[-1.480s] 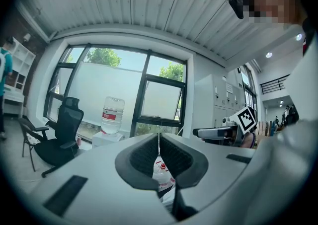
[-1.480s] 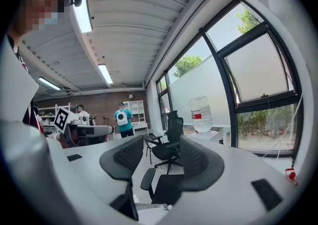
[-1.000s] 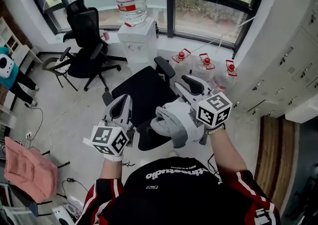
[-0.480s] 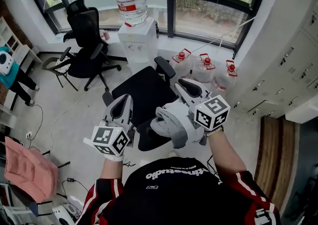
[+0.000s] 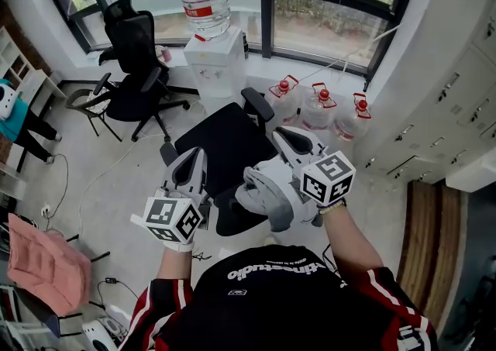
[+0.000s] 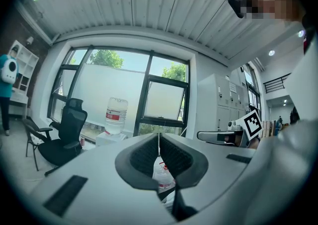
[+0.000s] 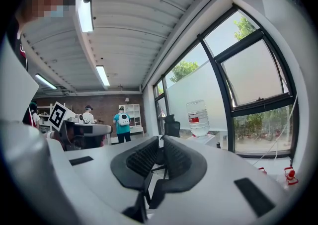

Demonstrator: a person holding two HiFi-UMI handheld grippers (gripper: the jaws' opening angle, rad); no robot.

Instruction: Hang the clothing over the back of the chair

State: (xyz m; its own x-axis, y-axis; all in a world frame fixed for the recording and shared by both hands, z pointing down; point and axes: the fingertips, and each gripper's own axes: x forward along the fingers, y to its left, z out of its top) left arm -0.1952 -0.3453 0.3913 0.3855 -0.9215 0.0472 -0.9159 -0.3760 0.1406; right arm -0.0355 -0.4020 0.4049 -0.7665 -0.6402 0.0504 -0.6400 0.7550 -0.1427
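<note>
A black office chair (image 5: 221, 140) stands in front of me in the head view. A light grey garment (image 5: 267, 190) lies draped over the near, right part of the chair. My left gripper (image 5: 192, 157) hovers level over the chair's left side, its jaws together with nothing in them (image 6: 159, 137). My right gripper (image 5: 285, 134) hangs level just above and right of the garment. Its jaws have just been closing and now meet at the tips with nothing between them (image 7: 160, 140).
A second black chair (image 5: 132, 55) stands at the back left and a water dispenser (image 5: 213, 59) by the window. Water jugs (image 5: 322, 105) sit on the floor at the right and lockers (image 5: 457, 101) line the right wall. A pink cloth (image 5: 43, 264) lies at the lower left.
My right gripper has drifted slightly left and back toward me above the garment. The left gripper and the garment have stayed put.
</note>
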